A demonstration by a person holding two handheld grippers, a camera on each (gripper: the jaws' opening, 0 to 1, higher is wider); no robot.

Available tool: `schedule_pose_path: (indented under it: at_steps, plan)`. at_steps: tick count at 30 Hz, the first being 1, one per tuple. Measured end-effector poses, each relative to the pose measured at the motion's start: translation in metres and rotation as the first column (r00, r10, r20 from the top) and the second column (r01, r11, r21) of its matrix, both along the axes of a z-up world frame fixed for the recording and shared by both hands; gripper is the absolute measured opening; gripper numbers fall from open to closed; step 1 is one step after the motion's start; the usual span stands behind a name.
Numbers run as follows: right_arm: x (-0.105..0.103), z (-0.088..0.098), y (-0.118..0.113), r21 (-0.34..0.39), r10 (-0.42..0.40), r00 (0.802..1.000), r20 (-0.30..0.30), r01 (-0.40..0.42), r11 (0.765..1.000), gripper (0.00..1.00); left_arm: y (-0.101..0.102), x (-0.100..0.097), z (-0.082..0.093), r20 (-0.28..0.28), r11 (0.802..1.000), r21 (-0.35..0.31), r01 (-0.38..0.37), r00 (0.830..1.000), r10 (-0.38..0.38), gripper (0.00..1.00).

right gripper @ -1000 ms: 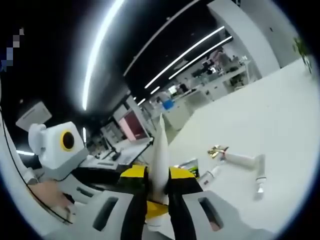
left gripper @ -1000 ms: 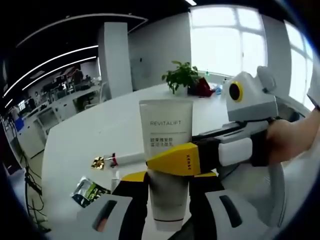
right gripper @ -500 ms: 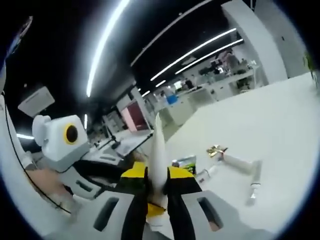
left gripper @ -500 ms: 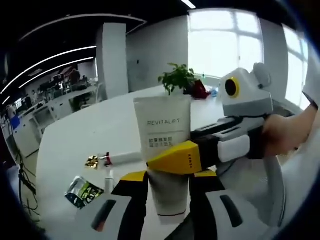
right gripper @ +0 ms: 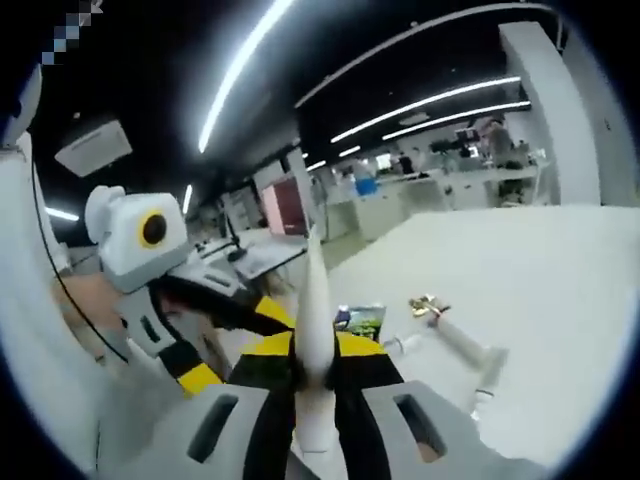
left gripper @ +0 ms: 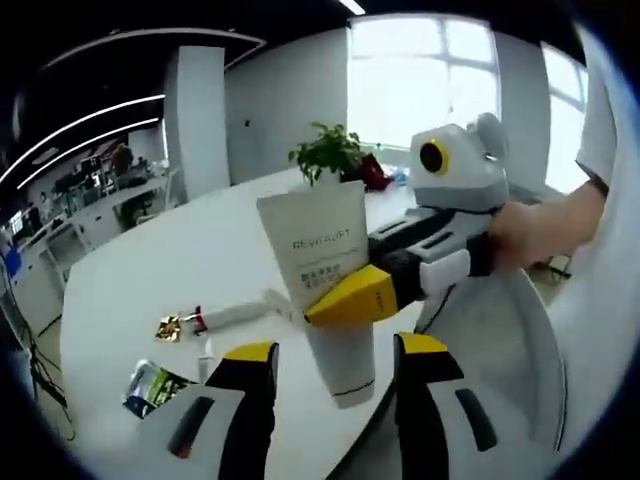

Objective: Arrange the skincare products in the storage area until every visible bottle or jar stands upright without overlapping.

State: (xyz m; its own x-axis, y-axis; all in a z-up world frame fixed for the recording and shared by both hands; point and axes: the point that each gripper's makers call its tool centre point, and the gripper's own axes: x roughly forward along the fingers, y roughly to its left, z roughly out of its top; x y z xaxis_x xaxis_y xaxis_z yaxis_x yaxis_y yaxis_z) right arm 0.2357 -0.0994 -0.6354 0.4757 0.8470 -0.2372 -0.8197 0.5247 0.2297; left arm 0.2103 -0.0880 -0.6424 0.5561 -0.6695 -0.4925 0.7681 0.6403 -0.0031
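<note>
A white tube printed REVITALIFT [left gripper: 322, 245] hangs above the white table [left gripper: 140, 270], cap end down. My right gripper [left gripper: 348, 300] reaches in from the right and is shut across the tube's middle. The left gripper [left gripper: 338, 352] stands open, its yellow-tipped jaws spread on either side of the tube's cap end without touching it. In the right gripper view the tube [right gripper: 314, 300] shows edge-on, pinched in the right gripper [right gripper: 318, 352]. The left gripper [right gripper: 235, 345] sits just to its left, held by a hand.
On the table lie a white tube with a gold cap [left gripper: 222, 318], a green sachet [left gripper: 150, 385] and a small white bottle [left gripper: 206, 366]. A potted plant [left gripper: 325, 155] stands at the far edge. The sachet [right gripper: 362, 322] and the gold-capped tube [right gripper: 455, 338] lie beyond the jaws.
The left gripper's jaws have spread apart and let go of the tube. The right gripper stays shut on it and has lifted it slightly.
</note>
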Motion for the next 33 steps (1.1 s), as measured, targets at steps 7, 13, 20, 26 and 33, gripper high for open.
schedule_pose_path:
  at_steps: [7,13,20,26,33]
  plan:
    - [-0.006,-0.011,-0.001,-0.058,0.074,0.997,0.038,-0.072,0.996,0.11,0.007,-0.002,0.015,-0.001,0.998,-0.062,0.004,1.000,-0.004,0.56]
    - [-0.010,-0.015,0.006,-0.077,0.157,0.985,0.075,-0.151,0.985,0.11,-0.004,0.001,0.046,-0.002,0.987,-0.156,0.047,0.999,-0.048,0.57]
    - [-0.017,-0.018,0.014,-0.081,0.252,0.963,0.094,-0.245,0.966,0.11,-0.015,0.003,0.051,0.013,0.980,-0.182,0.080,0.997,-0.079,0.52]
    - [-0.027,-0.017,0.021,-0.070,0.314,0.944,0.104,-0.308,0.949,0.12,-0.017,-0.002,0.045,0.020,0.986,-0.126,0.111,0.994,-0.109,0.41]
    - [-0.031,-0.020,0.023,-0.091,0.366,0.922,0.125,-0.357,0.930,0.12,-0.012,0.005,0.041,0.046,0.989,-0.088,0.118,0.992,-0.114,0.33]
